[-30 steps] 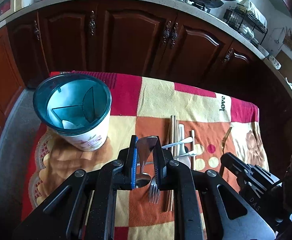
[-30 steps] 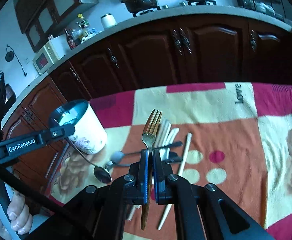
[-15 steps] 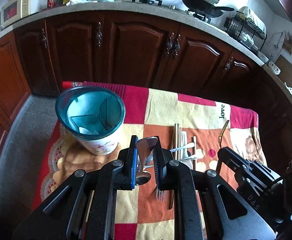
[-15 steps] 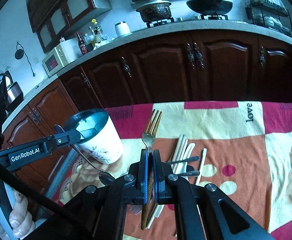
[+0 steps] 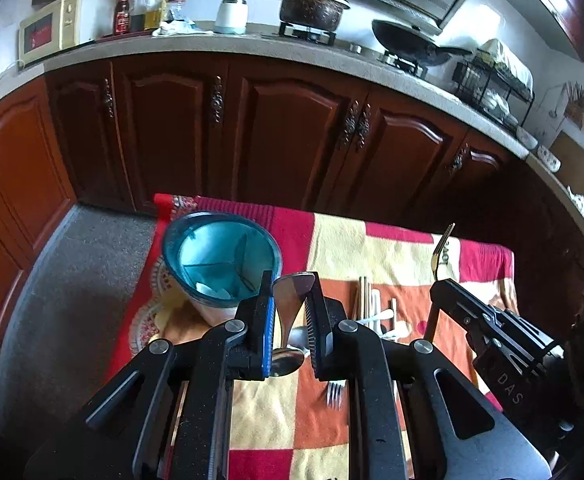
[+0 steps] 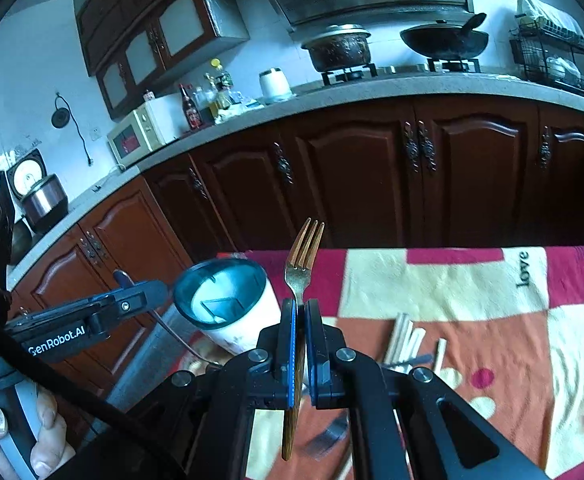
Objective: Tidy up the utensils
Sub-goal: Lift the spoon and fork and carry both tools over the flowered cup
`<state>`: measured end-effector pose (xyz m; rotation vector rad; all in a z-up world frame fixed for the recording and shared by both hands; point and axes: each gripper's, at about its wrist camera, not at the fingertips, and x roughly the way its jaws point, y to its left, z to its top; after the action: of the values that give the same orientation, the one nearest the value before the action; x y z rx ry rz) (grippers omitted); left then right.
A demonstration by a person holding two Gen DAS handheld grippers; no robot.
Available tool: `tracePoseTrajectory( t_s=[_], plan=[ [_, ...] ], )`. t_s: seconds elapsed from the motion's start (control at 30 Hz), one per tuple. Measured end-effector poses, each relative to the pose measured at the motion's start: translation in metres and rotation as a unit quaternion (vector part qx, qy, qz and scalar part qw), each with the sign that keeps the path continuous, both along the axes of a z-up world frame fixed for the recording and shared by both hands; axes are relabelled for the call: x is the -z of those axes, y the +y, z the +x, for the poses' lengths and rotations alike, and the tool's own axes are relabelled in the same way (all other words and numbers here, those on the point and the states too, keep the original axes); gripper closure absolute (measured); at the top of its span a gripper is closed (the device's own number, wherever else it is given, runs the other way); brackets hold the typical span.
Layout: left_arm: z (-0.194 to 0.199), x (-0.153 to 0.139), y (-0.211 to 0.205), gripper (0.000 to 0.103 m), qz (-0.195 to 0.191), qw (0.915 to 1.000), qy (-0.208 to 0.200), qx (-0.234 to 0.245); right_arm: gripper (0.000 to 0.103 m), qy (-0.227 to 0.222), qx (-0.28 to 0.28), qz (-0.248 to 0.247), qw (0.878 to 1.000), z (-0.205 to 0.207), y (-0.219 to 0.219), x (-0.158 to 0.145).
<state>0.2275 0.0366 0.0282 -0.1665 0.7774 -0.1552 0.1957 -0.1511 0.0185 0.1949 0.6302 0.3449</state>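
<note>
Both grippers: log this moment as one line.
left gripper: shut on spoon | right gripper: shut on fork, tines up | holder: upright on cloth | chopsticks: on cloth

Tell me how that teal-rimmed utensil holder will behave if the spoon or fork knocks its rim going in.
The utensil holder looks tall against its base and holds almost nothing, so a knock at the rim could probably tip it. It stands on a soft blanket, so it would likely rock rather than slide. Its inner dividers look rigid and shouldn't flex.
</note>
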Motion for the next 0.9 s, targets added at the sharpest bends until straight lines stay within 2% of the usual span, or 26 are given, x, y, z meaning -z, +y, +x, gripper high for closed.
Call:
tracePoseTrajectory(
  t_s=[0.3,0.47,0.73,0.9],
  plan=[
    [0.022,-0.031,0.039,0.09,-0.009,0.9996,-0.023,-0.016,0.099,-0.021,-0.019,0.026,0.999,0.035,0.031,-0.021],
    [0.047,-0.043,0.056,0.09,0.005,0.9986,-0.042,-0.032,0.099,-0.036,-0.031,0.035,0.998,0.062,0.055,-0.025],
    [0.094,-0.016,0.076,0.09,0.006,0.998,-0.032,-0.053,0.099,-0.029,-0.043,0.033,0.998,0.113,0.092,0.001],
    [0.114,0.001,0.081,0.09,0.011,0.998,-0.027,-0.056,0.099,-0.044,-0.042,0.018,0.998,0.137,0.11,0.016]
  ],
)
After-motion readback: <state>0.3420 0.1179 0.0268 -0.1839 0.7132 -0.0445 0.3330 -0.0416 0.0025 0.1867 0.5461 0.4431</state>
